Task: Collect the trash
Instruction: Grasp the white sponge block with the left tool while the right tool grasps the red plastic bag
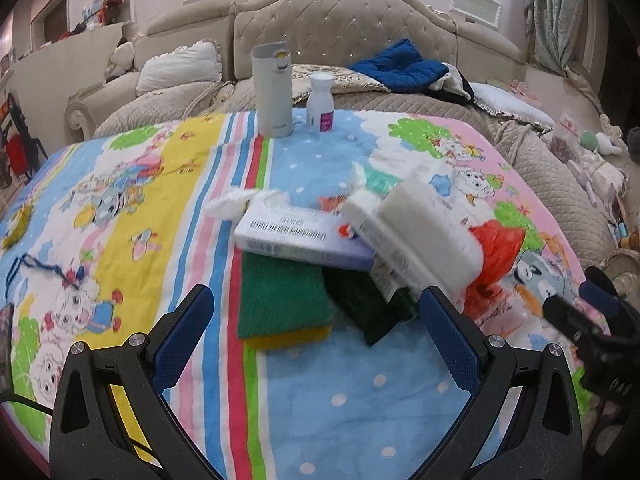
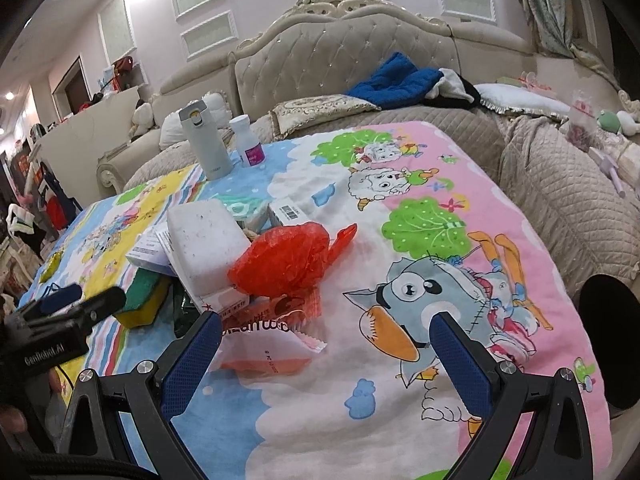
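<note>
Hovering low over the cartoon-print cloth (image 1: 152, 208) on the table, the left gripper (image 1: 316, 312) and right gripper (image 2: 326, 332) both point at the trash pile (image 2: 224, 256), jaws wide and empty. A red bag (image 2: 280, 260) tops the pile; "GenRobot.AI" reads on the left gripper's housing.

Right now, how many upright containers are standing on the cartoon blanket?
2, both at the blanket's far edge near the headboard: a tall grey flask and, just to its right, a small white bottle with a purple label. The clutter pile could hide others.
</note>
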Motion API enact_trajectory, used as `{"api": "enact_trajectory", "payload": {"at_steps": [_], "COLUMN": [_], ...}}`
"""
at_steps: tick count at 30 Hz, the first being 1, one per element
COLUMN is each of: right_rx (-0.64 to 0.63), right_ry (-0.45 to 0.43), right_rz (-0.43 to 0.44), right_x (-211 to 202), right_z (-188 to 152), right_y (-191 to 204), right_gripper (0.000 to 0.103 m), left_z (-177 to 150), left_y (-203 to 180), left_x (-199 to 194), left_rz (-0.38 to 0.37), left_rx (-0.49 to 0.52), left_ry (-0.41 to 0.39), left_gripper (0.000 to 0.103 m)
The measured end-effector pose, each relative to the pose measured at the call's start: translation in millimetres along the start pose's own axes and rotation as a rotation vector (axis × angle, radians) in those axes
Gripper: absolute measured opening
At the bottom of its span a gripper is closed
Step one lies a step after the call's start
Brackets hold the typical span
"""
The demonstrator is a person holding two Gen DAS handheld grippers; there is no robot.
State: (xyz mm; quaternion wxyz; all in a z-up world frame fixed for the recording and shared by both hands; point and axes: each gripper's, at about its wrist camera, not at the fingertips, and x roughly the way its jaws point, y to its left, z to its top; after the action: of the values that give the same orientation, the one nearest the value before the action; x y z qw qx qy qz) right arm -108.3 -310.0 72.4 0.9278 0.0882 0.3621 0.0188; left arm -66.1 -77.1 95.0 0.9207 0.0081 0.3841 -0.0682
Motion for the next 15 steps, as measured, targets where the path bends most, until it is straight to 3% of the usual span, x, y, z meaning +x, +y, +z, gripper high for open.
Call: {"api": "enact_trajectory", "payload": {"at_steps": [8,13,14,15], "right_rx": [0.027,0.037,0.038,0.040], "right_ry": [0.007,0.016,0.014,0.013], "right_rz": [-0.007,-0.007,-0.008,-0.011], "right_x": [2.6,2.6,1.8,1.2], "right_z": [1.3,-2.9,-3.3,-3.5], "right_y": [-14.1,-23.1,-25.0,-27.5], "right_gripper": [0.103,0.103,0.103,0.103], "left_z": [29.6,38.6,39.7,41.0], "left_y": [-23.0,-52.4,-56.0,-59.7], "left_x": [13.2,33.3,35.7,38.8], "left_rz": [-0.078,-0.060,-0.064,-0.063], "left_rx": [-0.007,0.057,0.063,0.071], "left_ry": [0.054,0.082,0.080,0.082], "left_gripper": [0.102,0.101,0.099,0.090]}}
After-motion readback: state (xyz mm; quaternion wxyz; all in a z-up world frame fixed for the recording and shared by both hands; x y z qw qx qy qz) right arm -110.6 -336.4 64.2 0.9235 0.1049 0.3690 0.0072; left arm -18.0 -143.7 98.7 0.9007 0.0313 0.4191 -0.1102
